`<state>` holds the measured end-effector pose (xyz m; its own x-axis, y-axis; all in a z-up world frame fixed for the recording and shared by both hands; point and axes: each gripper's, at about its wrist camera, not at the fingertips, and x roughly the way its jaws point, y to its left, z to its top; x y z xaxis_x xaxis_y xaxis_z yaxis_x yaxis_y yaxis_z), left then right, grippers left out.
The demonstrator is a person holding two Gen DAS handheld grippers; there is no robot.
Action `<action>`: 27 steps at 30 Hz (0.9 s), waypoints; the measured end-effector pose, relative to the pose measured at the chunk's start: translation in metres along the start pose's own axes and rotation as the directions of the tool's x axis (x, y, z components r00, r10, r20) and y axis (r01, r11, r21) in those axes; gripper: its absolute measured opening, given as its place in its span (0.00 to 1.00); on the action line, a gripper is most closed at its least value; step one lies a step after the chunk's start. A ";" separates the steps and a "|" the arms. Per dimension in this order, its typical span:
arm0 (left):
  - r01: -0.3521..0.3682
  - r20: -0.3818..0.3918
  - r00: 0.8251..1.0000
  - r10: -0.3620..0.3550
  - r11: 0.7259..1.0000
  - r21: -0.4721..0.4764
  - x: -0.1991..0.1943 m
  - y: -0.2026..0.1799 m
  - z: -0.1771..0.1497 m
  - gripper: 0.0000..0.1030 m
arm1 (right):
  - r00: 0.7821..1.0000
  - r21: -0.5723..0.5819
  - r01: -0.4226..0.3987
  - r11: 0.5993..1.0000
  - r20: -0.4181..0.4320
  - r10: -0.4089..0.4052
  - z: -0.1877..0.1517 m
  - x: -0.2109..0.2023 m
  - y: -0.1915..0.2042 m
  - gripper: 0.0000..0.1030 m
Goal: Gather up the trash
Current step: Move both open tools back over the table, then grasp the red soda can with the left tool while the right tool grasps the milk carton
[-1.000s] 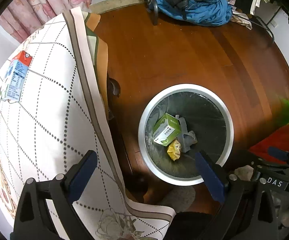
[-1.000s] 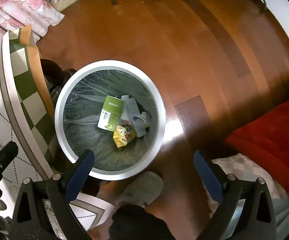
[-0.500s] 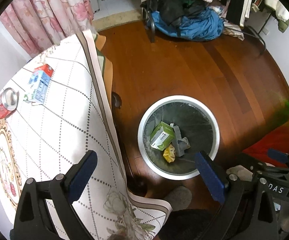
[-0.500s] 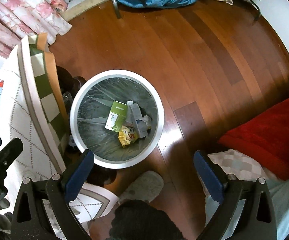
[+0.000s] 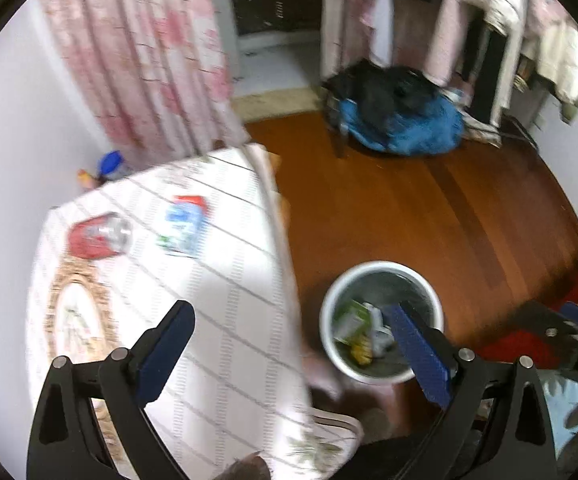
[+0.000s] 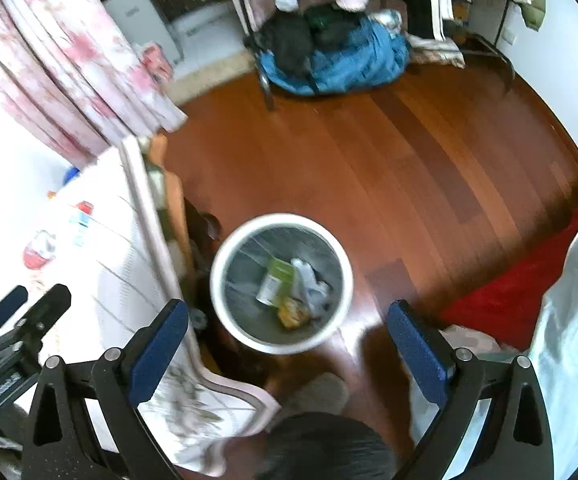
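Both grippers' jaws apart, empty; carton [image 5: 183,224] on table [image 5: 225,320], bin [image 6: 281,282] below

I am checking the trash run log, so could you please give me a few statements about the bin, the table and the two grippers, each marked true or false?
1. The left gripper is open and holds nothing. True.
2. The bin is empty. False: a green box, a yellow wrapper and grey scraps lie in it.
3. A blue and white carton lies on the tablecloth. True.
4. The right gripper is shut on a can. False: it is open and empty; the red can lies on the table.
5. The bin stands on the table. False: it stands on the wooden floor.
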<state>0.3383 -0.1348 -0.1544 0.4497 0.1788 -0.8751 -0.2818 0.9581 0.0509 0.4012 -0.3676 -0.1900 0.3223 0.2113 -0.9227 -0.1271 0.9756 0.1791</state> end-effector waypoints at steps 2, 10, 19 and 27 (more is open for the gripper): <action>-0.024 0.008 1.000 0.024 0.999 -0.034 -0.002 0.026 0.002 0.97 | 0.999 -0.015 -0.028 0.999 0.017 0.028 0.004 -0.010 0.024 0.98; -0.175 -0.091 0.984 0.156 0.948 -0.266 0.035 0.186 -0.018 0.97 | 0.990 -0.129 -0.135 0.982 -0.048 0.130 0.016 0.025 0.159 0.98; -0.245 -0.268 0.955 0.125 0.841 -0.481 0.106 0.311 -0.034 0.97 | 0.966 -0.183 -0.176 0.967 -0.221 0.134 0.045 0.165 0.318 0.98; -0.133 -0.273 0.959 -0.074 0.734 -0.666 0.161 0.346 0.011 0.97 | 0.946 -0.192 -0.120 0.974 -0.320 0.053 0.068 0.265 0.384 0.73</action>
<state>0.3220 0.2282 -0.2725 0.2208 0.0393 -0.9745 -0.8313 0.5302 -0.1669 0.5017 0.0668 -0.3424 -0.0022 0.2327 -0.9725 -0.3421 0.9137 0.2194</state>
